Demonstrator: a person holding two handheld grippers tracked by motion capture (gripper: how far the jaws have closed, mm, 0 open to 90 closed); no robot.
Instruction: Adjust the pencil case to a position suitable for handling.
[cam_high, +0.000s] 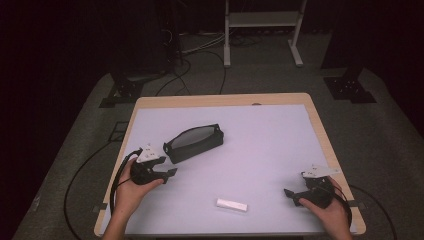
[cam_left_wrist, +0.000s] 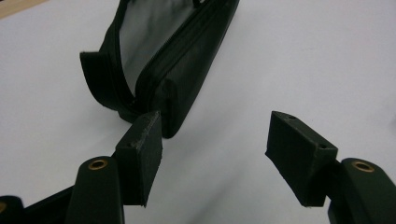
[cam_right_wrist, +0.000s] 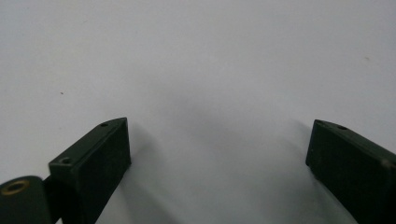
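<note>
A black zip pouch (cam_high: 194, 142) with a greyish see-through panel lies on the white table cover, left of the middle. My left gripper (cam_high: 169, 170) is held just in front of the pouch's near end and points toward it. In the left gripper view the pouch (cam_left_wrist: 177, 60) lies just beyond the left jaw, and the gripper (cam_left_wrist: 215, 140) is open with only bare table between its pads. A small white block (cam_high: 232, 204) lies near the front edge. My right gripper (cam_high: 291, 196) sits at the front right, and in its own view it (cam_right_wrist: 219, 149) is open over bare white surface.
The white cover (cam_high: 270, 140) leaves a wooden table rim (cam_high: 322, 135) showing at the sides and back. Cables trail from both grippers off the table. Past the table stand a white frame (cam_high: 262, 30) and black stand bases on grey floor.
</note>
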